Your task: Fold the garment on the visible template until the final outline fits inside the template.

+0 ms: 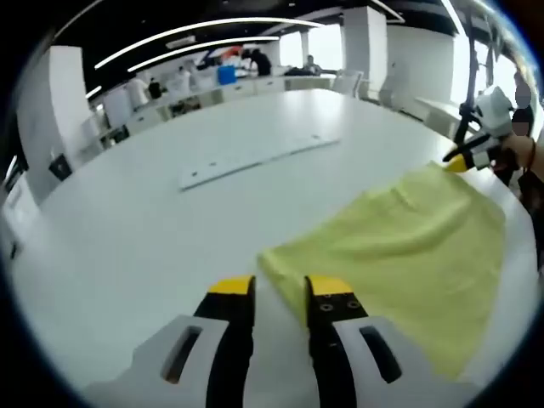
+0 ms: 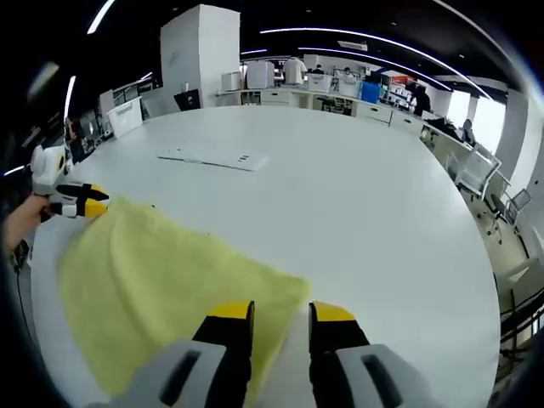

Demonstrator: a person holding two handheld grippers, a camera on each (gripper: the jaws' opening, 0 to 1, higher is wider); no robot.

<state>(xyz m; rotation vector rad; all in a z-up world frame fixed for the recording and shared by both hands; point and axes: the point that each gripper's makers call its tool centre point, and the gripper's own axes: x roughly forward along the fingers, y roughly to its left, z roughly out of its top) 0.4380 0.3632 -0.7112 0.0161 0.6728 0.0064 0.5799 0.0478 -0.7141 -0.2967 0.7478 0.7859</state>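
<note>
Bright overhead strip lights, window glare, fisheye edges warped, slight blur.

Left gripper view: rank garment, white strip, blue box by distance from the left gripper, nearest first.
From the left gripper:
1. Yellow garment, at the jaws and spreading right; its near corner lies by the right jaw.
2. White strip, flat on the table, mid-distance, ahead and slightly left.
3. Blue box, on the far counters beyond the table.
</note>
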